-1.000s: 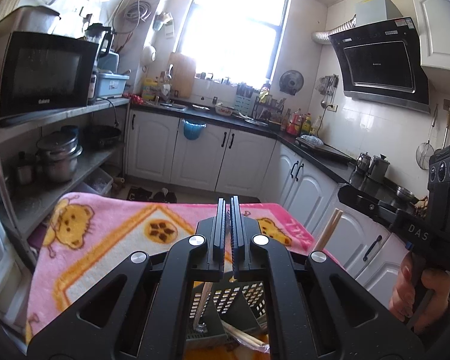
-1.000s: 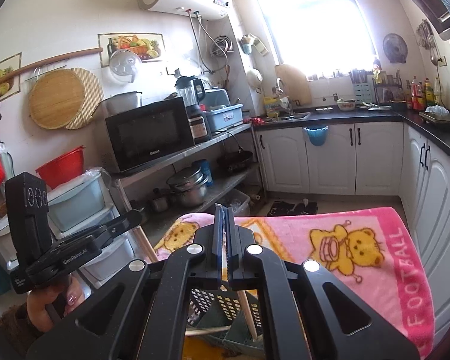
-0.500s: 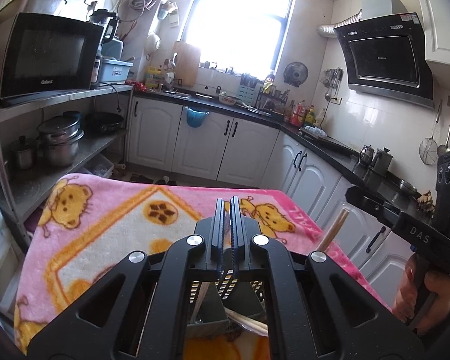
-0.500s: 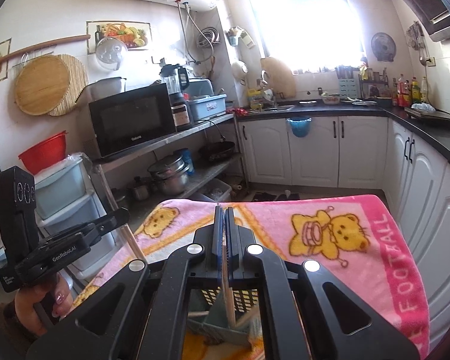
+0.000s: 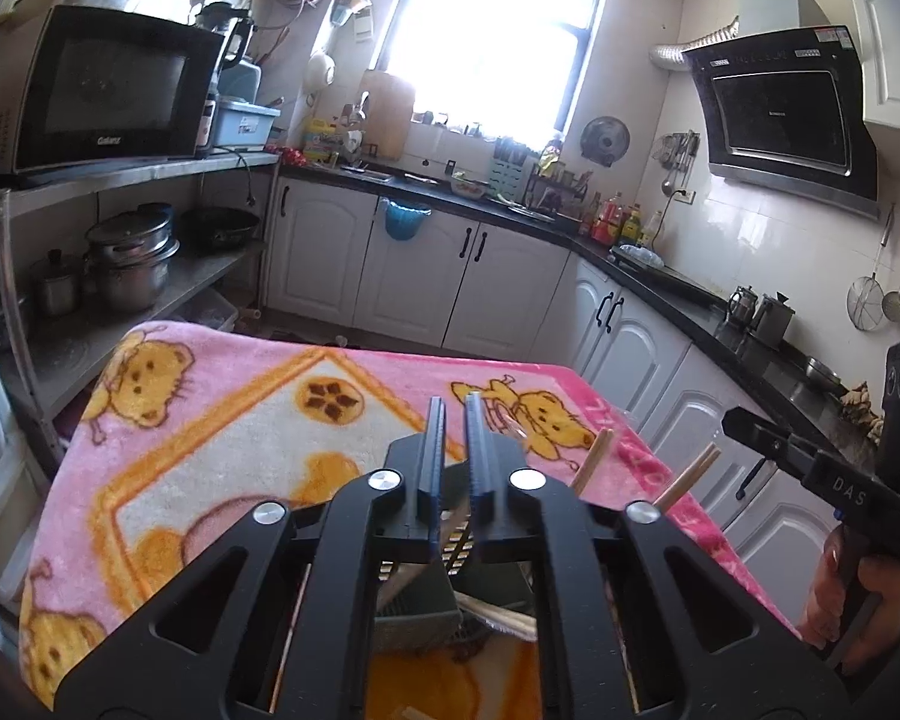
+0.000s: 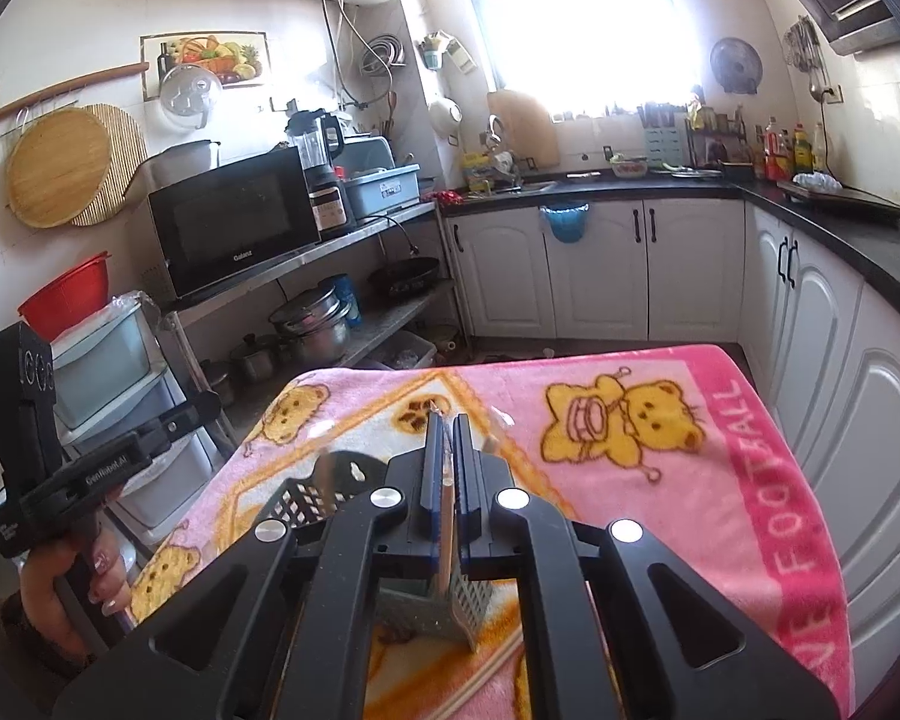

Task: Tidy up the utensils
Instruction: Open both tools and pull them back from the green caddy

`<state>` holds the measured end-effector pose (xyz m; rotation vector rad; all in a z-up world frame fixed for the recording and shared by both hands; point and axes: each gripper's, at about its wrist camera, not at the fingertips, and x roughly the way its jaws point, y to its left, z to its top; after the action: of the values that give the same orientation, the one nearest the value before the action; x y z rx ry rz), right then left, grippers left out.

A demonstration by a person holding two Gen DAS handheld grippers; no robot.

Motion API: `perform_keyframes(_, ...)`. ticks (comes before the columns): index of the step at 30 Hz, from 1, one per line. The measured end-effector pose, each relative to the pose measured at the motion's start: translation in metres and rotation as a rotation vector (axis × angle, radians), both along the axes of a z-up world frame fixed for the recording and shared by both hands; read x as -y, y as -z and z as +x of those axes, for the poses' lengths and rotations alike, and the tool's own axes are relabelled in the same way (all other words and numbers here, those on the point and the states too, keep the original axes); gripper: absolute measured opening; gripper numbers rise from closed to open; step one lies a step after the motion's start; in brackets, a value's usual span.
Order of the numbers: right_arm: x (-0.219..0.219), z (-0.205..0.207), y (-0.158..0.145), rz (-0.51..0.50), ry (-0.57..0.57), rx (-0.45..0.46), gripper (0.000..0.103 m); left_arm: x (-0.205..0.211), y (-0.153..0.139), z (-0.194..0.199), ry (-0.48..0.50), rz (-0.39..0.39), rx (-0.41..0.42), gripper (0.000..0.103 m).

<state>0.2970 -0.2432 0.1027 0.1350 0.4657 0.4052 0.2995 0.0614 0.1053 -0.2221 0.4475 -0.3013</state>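
A grey perforated utensil holder [image 5: 426, 612] stands on the pink blanket [image 5: 222, 420], just below both grippers; it also shows in the right wrist view [image 6: 444, 606]. My right gripper [image 6: 448, 420] is shut on a wooden chopstick [image 6: 446, 534] that hangs down into the holder. My left gripper [image 5: 455, 405] is slightly open and empty, right above the holder. Chopstick ends [image 5: 687, 477] stick up to its right. A loose chopstick [image 6: 486, 672] lies on the blanket beside the holder.
The blanket covers a small table whose far edge [image 6: 510, 360] drops to the kitchen floor. A metal shelf [image 6: 342, 300] with pots and a microwave stands to the left. White cabinets [image 5: 630, 348] run along the right. The other hand-held gripper [image 5: 840, 486] is at the right.
Both grippers tilted down and moved closer over the blanket. The left gripper's jaws parted slightly. The right gripper still holds the chopstick, now lower in the holder.
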Motion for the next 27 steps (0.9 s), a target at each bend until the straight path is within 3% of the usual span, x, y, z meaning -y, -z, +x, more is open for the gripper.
perform_keyframes(10,0.002,-0.023,0.009,-0.046,-0.013,-0.009,0.033,-0.009,0.0,-0.021,-0.008,-0.011,-0.006,0.041)
perform_keyframes(15,0.002,-0.038,0.012,-0.075,-0.015,0.002,0.046,-0.014,-0.006,-0.033,-0.023,-0.031,0.002,0.066)
perform_keyframes(16,0.002,-0.041,0.012,-0.079,-0.017,0.004,0.049,-0.015,-0.007,-0.035,-0.026,-0.034,0.006,0.067)
perform_keyframes(20,0.002,-0.052,0.015,-0.098,-0.025,0.009,0.058,-0.02,-0.014,-0.048,-0.03,-0.054,0.021,0.092)
perform_keyframes(27,0.0,-0.068,0.02,-0.131,-0.046,0.015,0.065,-0.027,-0.015,-0.072,-0.046,-0.07,0.027,0.093)
